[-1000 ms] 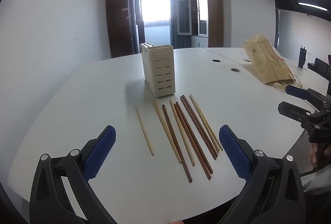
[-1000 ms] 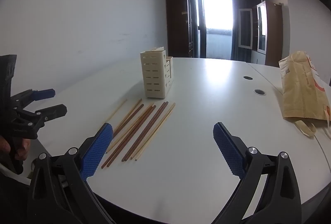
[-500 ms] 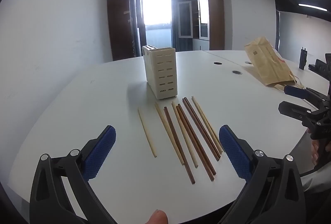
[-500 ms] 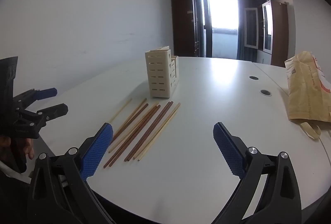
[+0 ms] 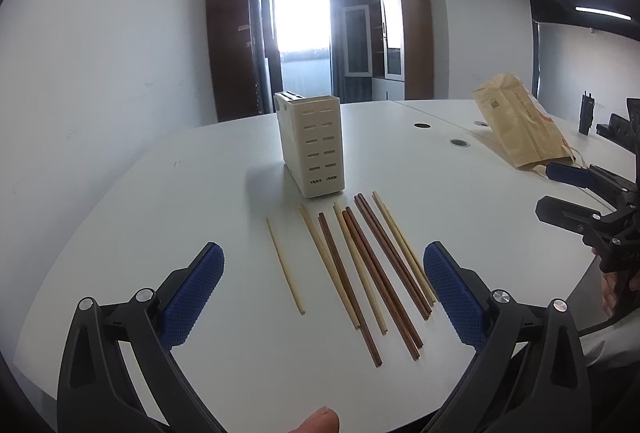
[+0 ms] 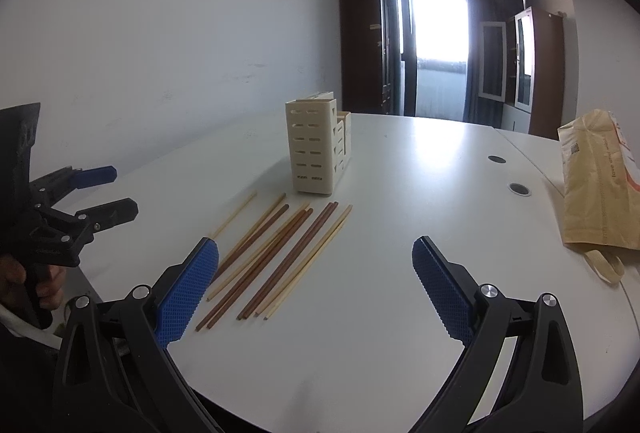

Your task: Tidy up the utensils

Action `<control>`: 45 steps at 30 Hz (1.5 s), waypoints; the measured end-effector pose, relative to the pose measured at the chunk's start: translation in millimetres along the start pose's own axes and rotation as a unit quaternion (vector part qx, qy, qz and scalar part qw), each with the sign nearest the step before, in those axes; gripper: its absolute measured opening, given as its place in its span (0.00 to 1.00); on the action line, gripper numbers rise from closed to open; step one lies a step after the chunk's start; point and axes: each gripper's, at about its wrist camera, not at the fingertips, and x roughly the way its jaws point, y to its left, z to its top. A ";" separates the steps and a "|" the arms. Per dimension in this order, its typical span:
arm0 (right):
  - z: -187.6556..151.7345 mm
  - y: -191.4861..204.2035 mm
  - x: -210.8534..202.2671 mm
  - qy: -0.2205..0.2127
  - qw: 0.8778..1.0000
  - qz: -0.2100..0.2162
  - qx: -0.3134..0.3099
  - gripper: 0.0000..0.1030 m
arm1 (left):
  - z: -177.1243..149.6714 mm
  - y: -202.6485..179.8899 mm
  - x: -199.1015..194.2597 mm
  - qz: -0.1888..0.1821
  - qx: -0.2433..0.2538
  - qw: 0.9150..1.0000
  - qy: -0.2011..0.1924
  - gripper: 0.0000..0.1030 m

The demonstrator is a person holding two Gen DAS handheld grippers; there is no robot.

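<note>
Several chopsticks (image 5: 360, 265), pale and dark brown, lie side by side on the white table (image 5: 160, 217); they also show in the right wrist view (image 6: 276, 253). A cream slotted utensil holder (image 5: 314, 145) stands upright just behind them, also seen in the right wrist view (image 6: 318, 145). My left gripper (image 5: 324, 293) is open and empty, held above the near ends of the chopsticks. My right gripper (image 6: 316, 289) is open and empty, to the right of the chopsticks. Each gripper shows in the other's view: the right one (image 5: 576, 189) and the left one (image 6: 100, 193).
A brown paper bag (image 5: 520, 121) lies at the right of the table, also in the right wrist view (image 6: 600, 177). Two round cable holes (image 6: 519, 189) sit in the table behind. The table's front edge is close below both grippers.
Both views have shifted slightly; the holder and chopsticks sit a little lower and nearer in frame. Both grippers stay open. The chopsticks have not moved.
</note>
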 end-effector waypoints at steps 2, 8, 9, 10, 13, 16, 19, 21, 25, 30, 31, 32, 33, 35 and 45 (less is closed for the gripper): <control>2.2 0.4 2.3 0.000 1.000 0.003 0.000 0.96 | 1.5 -1.1 0.3 0.005 0.007 1.000 -0.003 0.95; 4.2 0.4 8.9 0.003 1.000 0.002 0.002 0.96 | 4.0 7.6 9.5 -0.014 -0.013 1.000 0.007 0.95; 4.0 0.4 9.4 0.003 1.000 0.001 0.002 0.96 | 3.4 9.4 9.9 -0.015 -0.017 1.000 0.006 0.95; 3.8 0.9 9.8 0.003 1.000 0.000 0.002 0.96 | 3.2 11.5 9.2 -0.015 -0.022 1.000 0.003 0.95; 4.6 0.8 12.6 0.004 1.000 -0.002 0.000 0.96 | 3.4 12.3 5.5 -0.012 -0.018 1.000 -0.007 0.95; 7.4 0.3 15.2 0.005 1.000 0.000 -0.001 0.96 | 5.4 15.4 9.8 -0.008 -0.017 1.000 -0.006 0.95; 11.9 -4.5 21.4 0.006 1.000 0.000 0.007 0.96 | 8.7 19.2 17.9 -0.010 -0.018 1.000 -0.001 0.95; 13.8 -8.9 27.1 0.009 1.000 -0.001 0.014 0.96 | 9.6 23.3 24.4 -0.010 -0.022 1.000 0.002 0.95; 17.2 -14.2 41.1 0.023 1.000 -0.004 0.020 0.96 | 10.4 36.9 42.9 -0.012 -0.049 0.998 0.026 0.95; 22.9 -18.9 56.4 0.038 0.999 -0.009 0.019 0.96 | 14.6 46.2 63.6 -0.005 -0.064 0.997 0.037 0.95; 24.3 -20.6 60.1 0.042 0.999 -0.011 0.021 0.96 | 16.0 46.9 67.7 -0.003 -0.064 0.997 0.040 0.95; 25.5 -22.2 63.6 0.046 0.999 -0.012 0.023 0.96 | 17.7 47.6 72.4 -0.001 -0.064 0.997 0.044 0.95; 26.1 -23.4 66.9 0.048 0.998 -0.012 0.027 0.96 | 18.1 48.3 74.9 -0.001 -0.065 0.997 0.047 0.95; 27.5 -26.0 74.4 0.057 0.998 -0.016 0.032 0.96 | 19.4 50.2 79.8 -0.003 -0.066 0.997 0.051 0.95; 29.3 -35.2 118.9 0.112 0.992 -0.029 0.044 0.96 | 23.7 67.2 120.0 -0.004 -0.074 0.994 0.085 0.95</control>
